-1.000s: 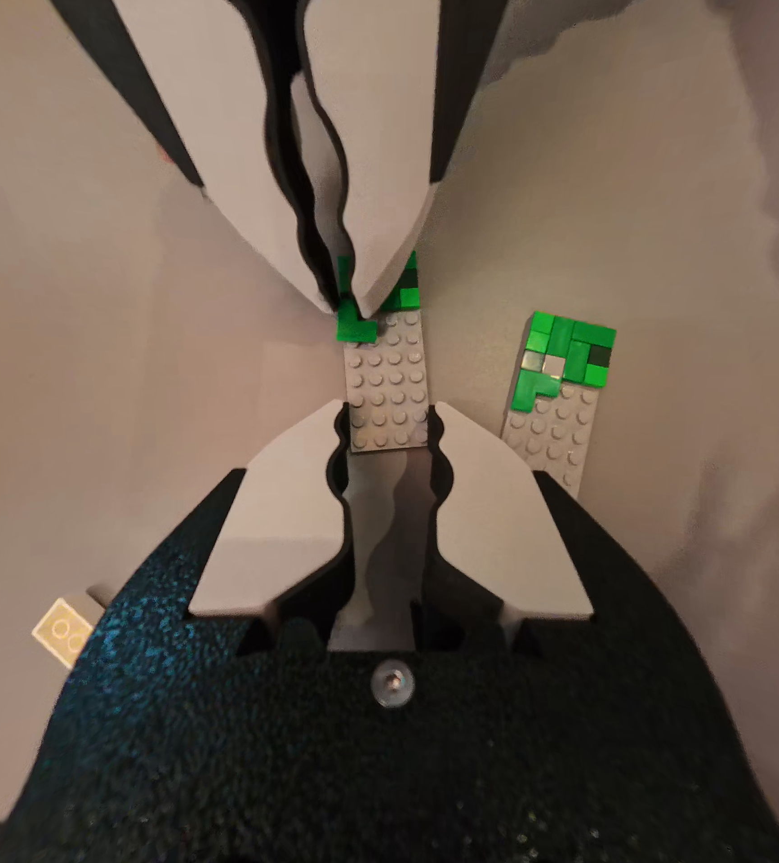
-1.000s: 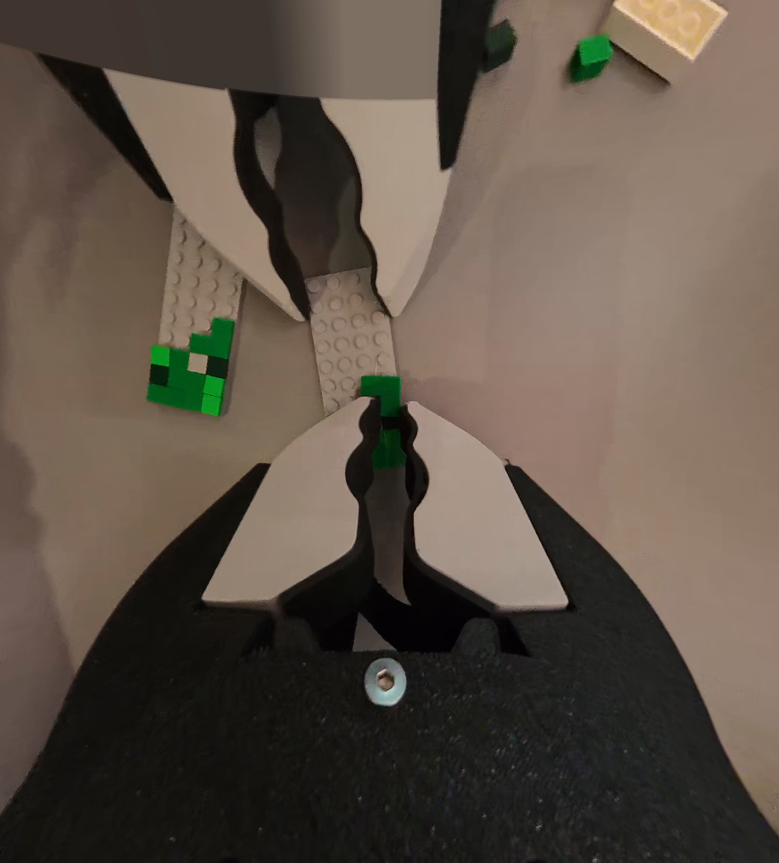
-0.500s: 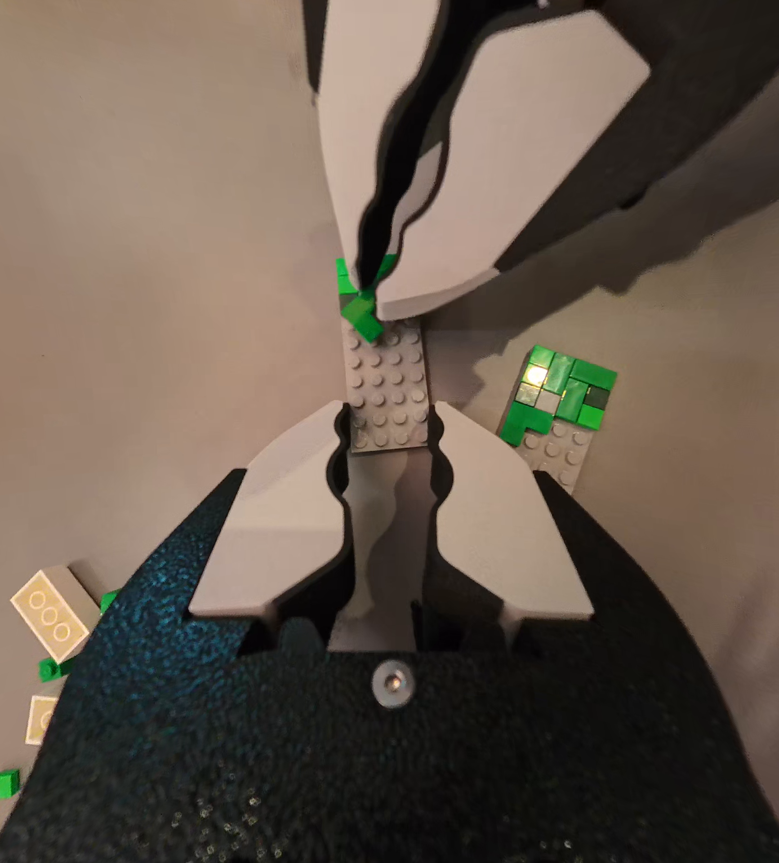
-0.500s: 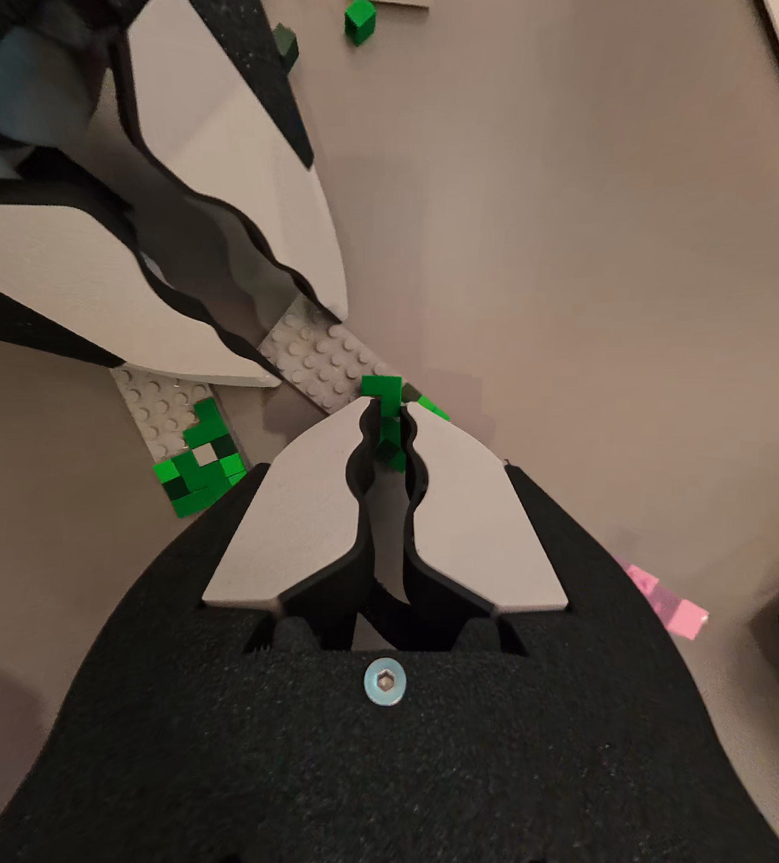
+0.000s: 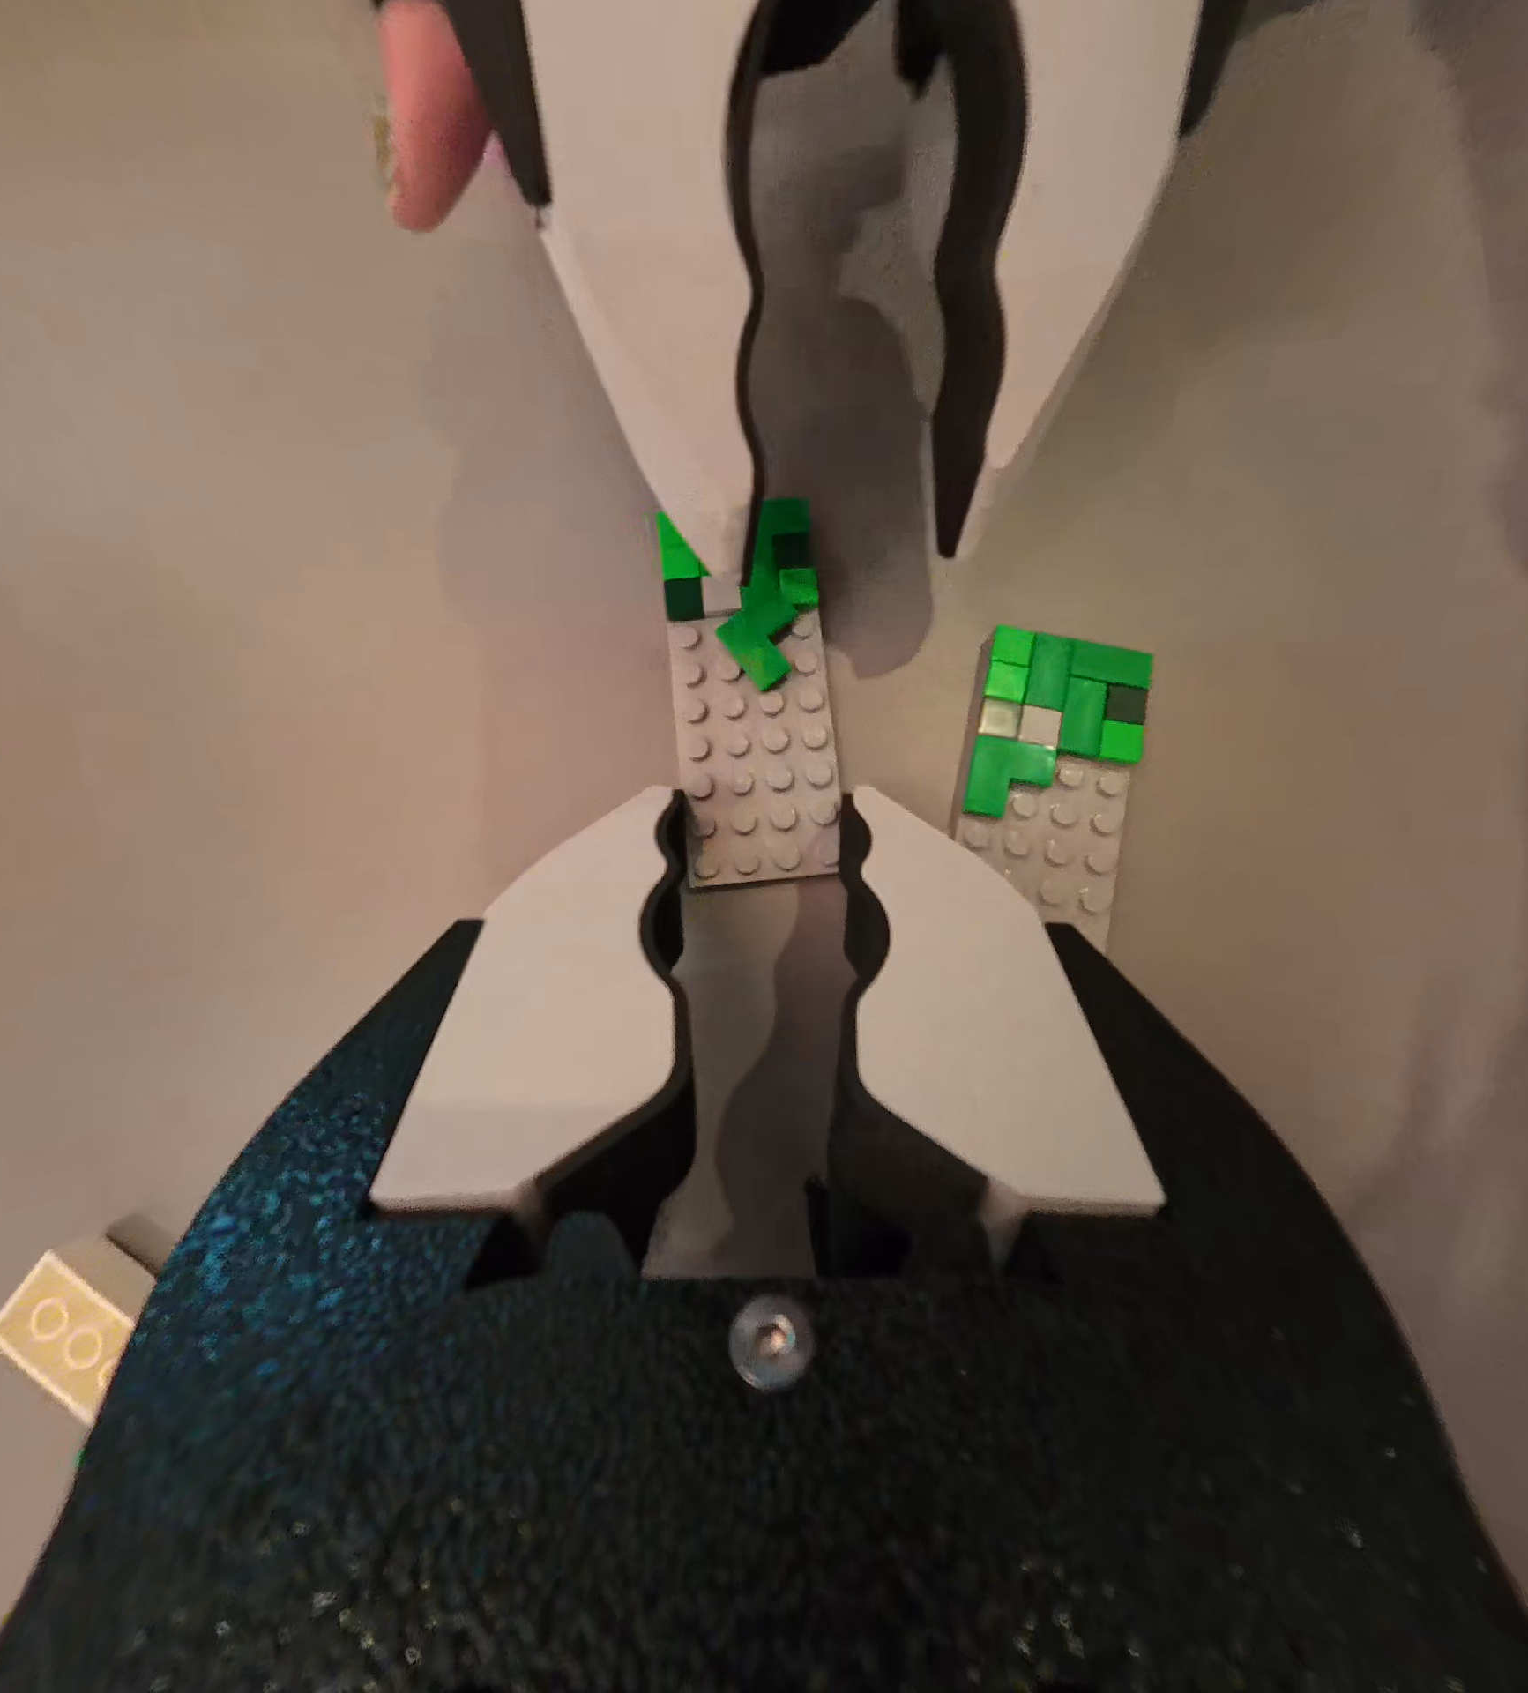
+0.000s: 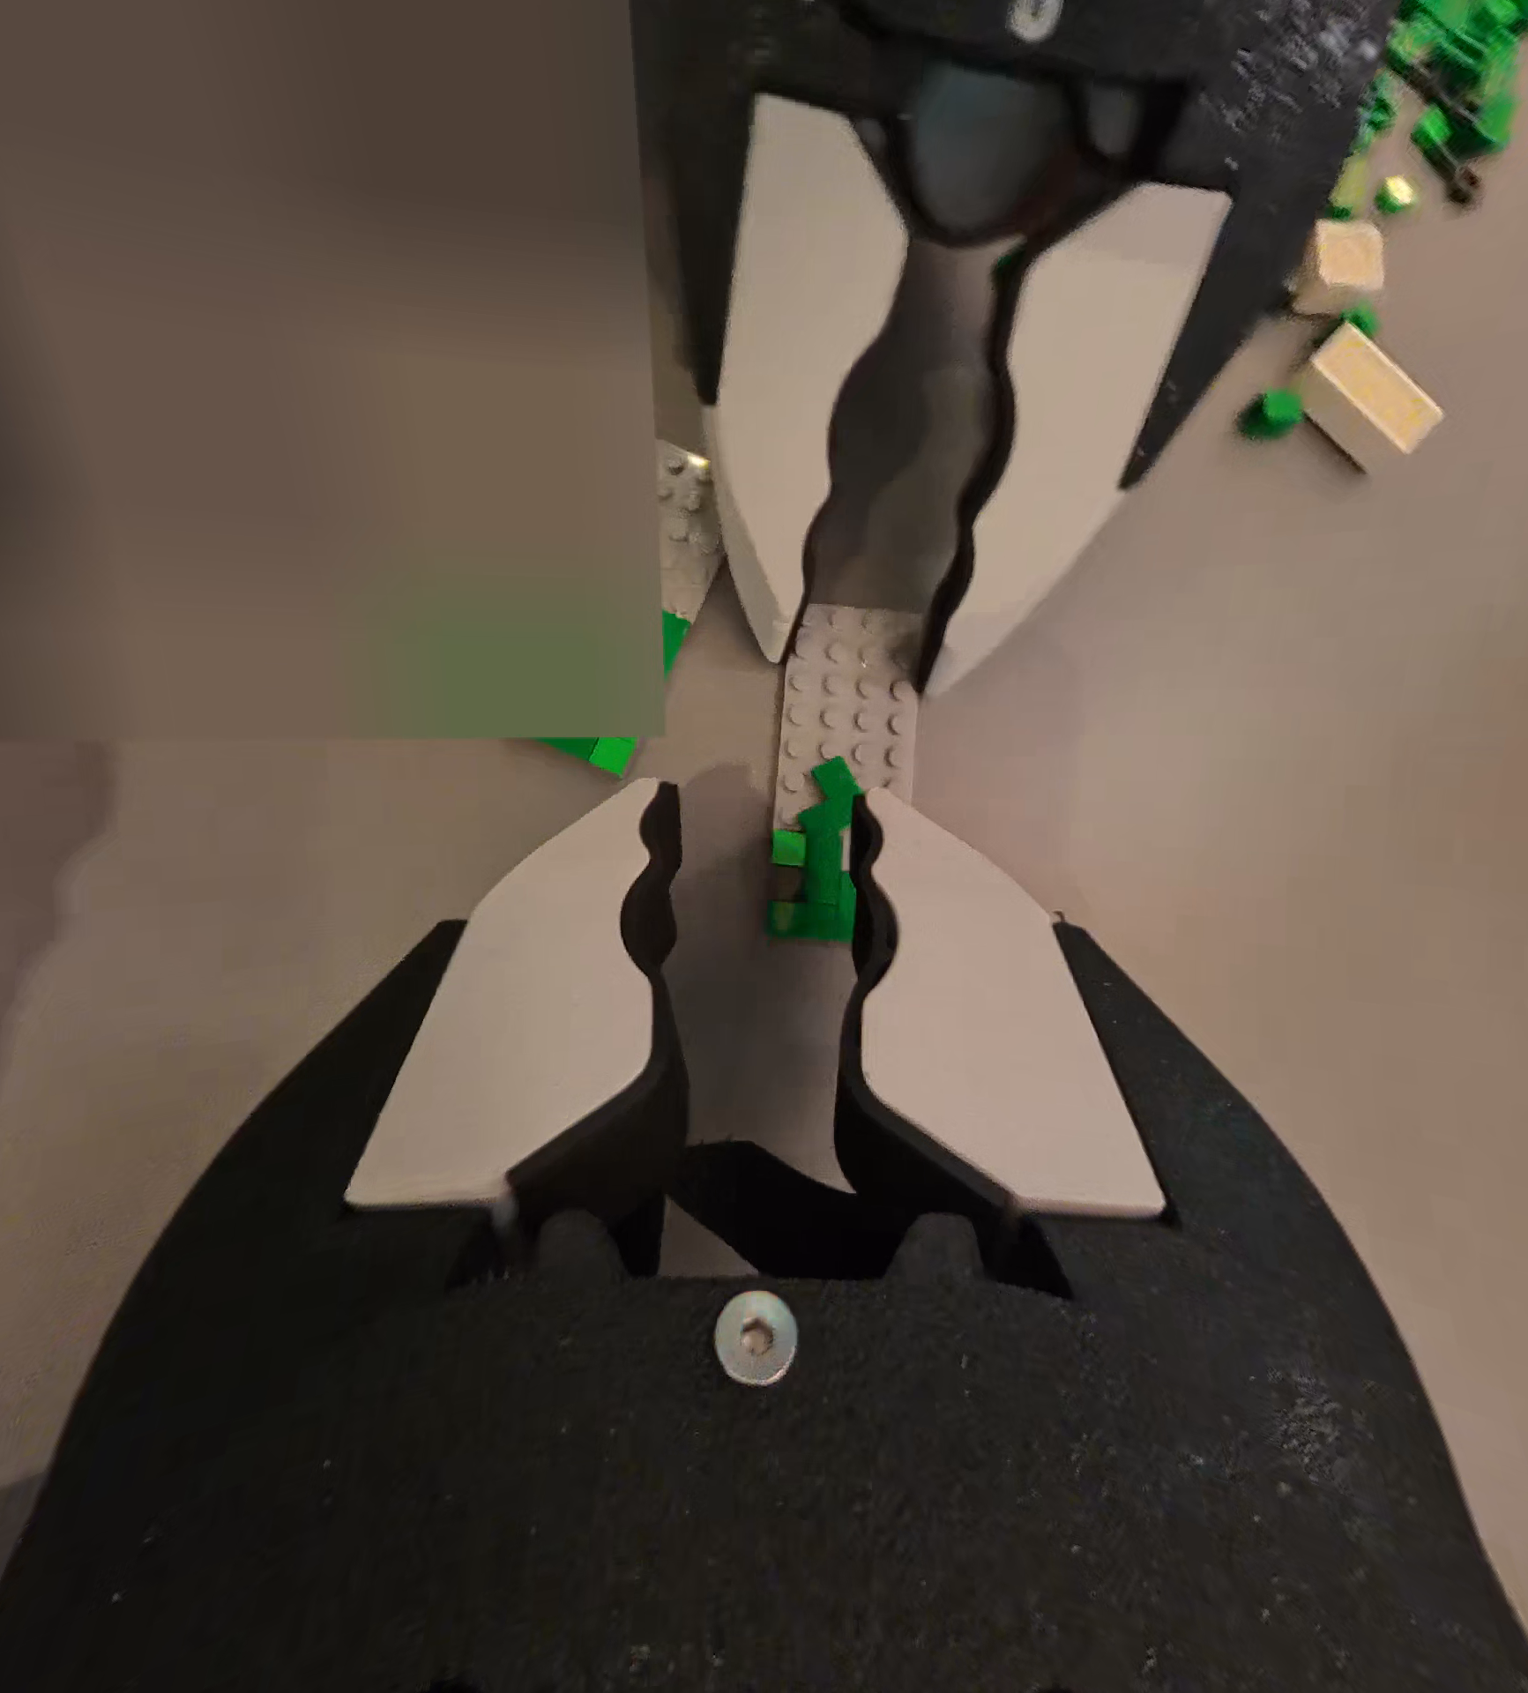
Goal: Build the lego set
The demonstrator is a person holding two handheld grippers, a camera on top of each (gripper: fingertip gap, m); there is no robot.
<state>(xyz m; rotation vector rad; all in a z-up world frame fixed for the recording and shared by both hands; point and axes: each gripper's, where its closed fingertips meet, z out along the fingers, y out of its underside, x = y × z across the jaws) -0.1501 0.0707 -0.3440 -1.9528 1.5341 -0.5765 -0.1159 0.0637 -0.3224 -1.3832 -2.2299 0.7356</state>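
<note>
- Grey studded plate [image 5: 758, 770] lies flat on the table [image 5: 238, 641], its near end clamped between the tips of the left gripper [image 5: 758, 815]; both fingers touch its long edges.
- Green tiles [image 5: 742, 563] cover the plate's far end; one L-shaped tile [image 5: 755, 646] sits crooked on the studs just below them, not pressed in line.
- The right gripper [image 5: 842, 540] comes in from the opposite side with its fingers spread apart and nothing between them; one fingertip [image 5: 714, 513] rests over the green tiles, the other hangs just past the plate's edge.
- In the right wrist view, the right gripper [image 6: 764, 806] shows the same wide gap, with the green tiles [image 6: 810, 870] close by one finger [image 6: 952, 962] and the plate [image 6: 847, 715] running away to the left gripper [image 6: 861, 632] beyond.
- A second plate [image 5: 1048, 797], also grey and topped with green tiles at its far end, lies just beside the first, apart from it.
- A tan brick [image 5: 59, 1328] shows at the left edge, partly hidden by the left gripper's body.
- More tan bricks [image 6: 1369, 398] and a heap of loose green pieces [image 6: 1465, 82] sit well off in the right wrist view's upper corner.
- A fingertip of a person [image 5: 425, 119] shows at the top, beside the right gripper.
</note>
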